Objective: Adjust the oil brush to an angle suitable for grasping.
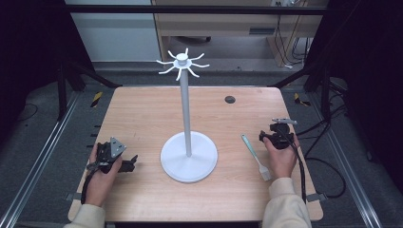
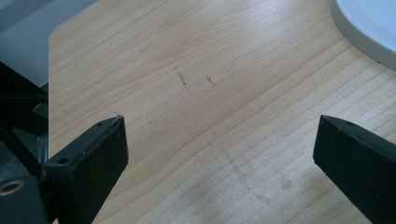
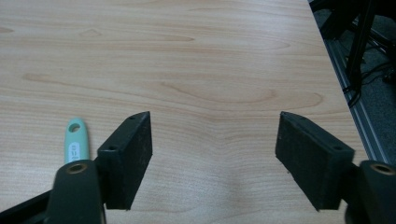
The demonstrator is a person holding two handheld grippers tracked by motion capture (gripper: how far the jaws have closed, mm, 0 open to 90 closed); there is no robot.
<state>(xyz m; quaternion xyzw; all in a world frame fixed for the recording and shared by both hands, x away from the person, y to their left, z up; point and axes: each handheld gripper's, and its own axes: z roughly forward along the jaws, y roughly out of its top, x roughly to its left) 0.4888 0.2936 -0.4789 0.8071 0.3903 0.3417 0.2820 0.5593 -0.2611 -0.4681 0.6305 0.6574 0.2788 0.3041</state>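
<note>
While both tools (image 2: 219,140) (image 3: 212,154) gape wide w/ nothing held, mint-handled brush (image 1: 255,156) lies flat by white stand (image 1: 188,156).

We see a counter (image 1: 142,114) of pale wood with a fine grain, smooth and matt, with some small dark scratches in the left gripper view. The white stand (image 1: 188,161) at the centre looks like smooth plastic with a soft shine on its round base. The brush (image 1: 255,156) to its right has a mint green handle, smooth and slightly glossy. The jaws of the left hand-held gripper (image 2: 219,154) and the right hand-held gripper (image 3: 215,154) are black, matt, a little grainy.
</note>
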